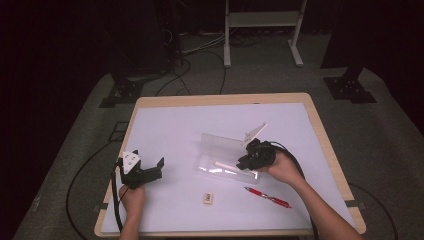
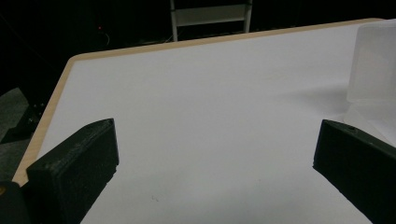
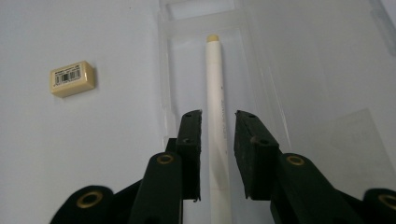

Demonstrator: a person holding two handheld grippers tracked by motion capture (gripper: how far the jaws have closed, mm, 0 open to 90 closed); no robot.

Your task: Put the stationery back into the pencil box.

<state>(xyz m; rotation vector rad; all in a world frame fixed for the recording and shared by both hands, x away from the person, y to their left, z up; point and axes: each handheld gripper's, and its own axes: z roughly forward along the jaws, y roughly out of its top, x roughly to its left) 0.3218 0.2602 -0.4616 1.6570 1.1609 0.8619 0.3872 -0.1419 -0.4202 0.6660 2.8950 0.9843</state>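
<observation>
The step in hand is judged to be the setting of a white pen (image 3: 217, 107) into an open clear plastic pencil case (image 1: 216, 150) — the pen already lies flat along the case's tray. The right gripper (image 3: 218, 122) stands over the pen's near end, its jaws parted a little to either side of the barrel with a gap showing on both sides, so the pen is released, not pinched. To finish well, the gripper should be drawn straight up and back along the pen's line, so that neither jaw drags the barrel sideways or catches the thin tray wall.

In the high view the case sits near the table's (image 1: 160, 100) middle, its lid (image 1: 220, 142) raised at the twelve o'clock side; the right gripper (image 1: 251, 159) is at its three o'clock end. Nothing but the white pen can be made out inside.

Two things wait outside the case: a red pen (image 1: 267, 197) at about five o'clock from it, and a cream eraser (image 1: 208, 198) with a barcode label at six o'clock. The left gripper (image 1: 142, 170) rests at nine o'clock, well apart from the case, its jaws spread wide and empty.
</observation>
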